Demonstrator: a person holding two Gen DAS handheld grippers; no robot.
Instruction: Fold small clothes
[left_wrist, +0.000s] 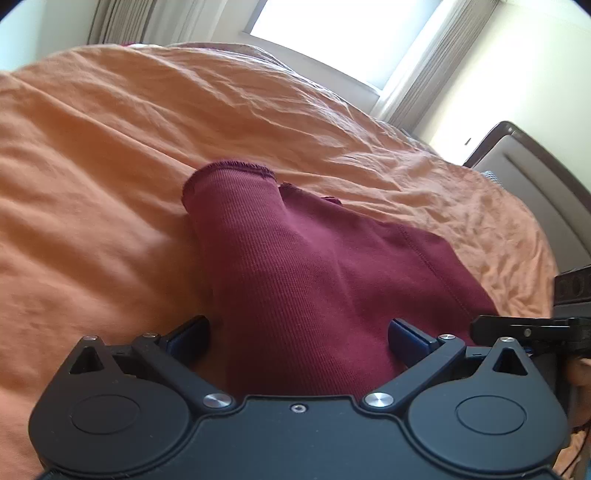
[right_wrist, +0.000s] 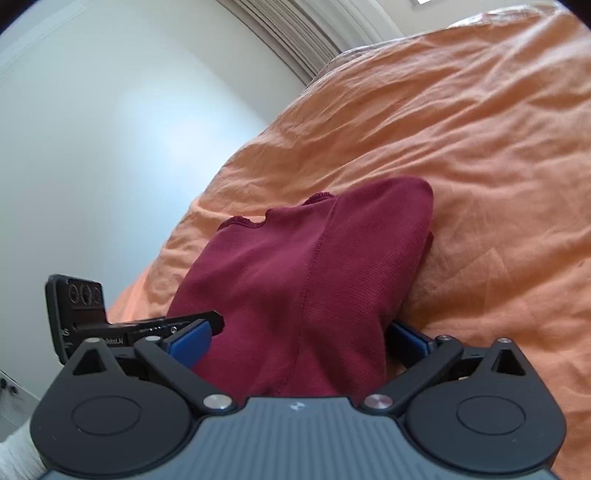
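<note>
A dark red ribbed garment (left_wrist: 295, 266) lies on the orange bedcover (left_wrist: 110, 166), one end bunched into a rounded hump with a stitched hem at its far edge. My left gripper (left_wrist: 299, 332) is open, and the cloth runs between its blue pads (left_wrist: 188, 334) down to the gripper body. In the right wrist view the same garment (right_wrist: 306, 266) passes between the spread blue pads (right_wrist: 188, 341) of my open right gripper (right_wrist: 299, 336). Each set of fingertips is partly covered by cloth. The two grippers sit side by side, close together.
The orange bedcover (right_wrist: 461, 147) is wrinkled and stretches far beyond the garment. A bright window with curtains (left_wrist: 332, 40) is behind the bed, and a dark headboard (left_wrist: 535, 177) stands at right. A pale wall (right_wrist: 92, 147) lies left of the bed.
</note>
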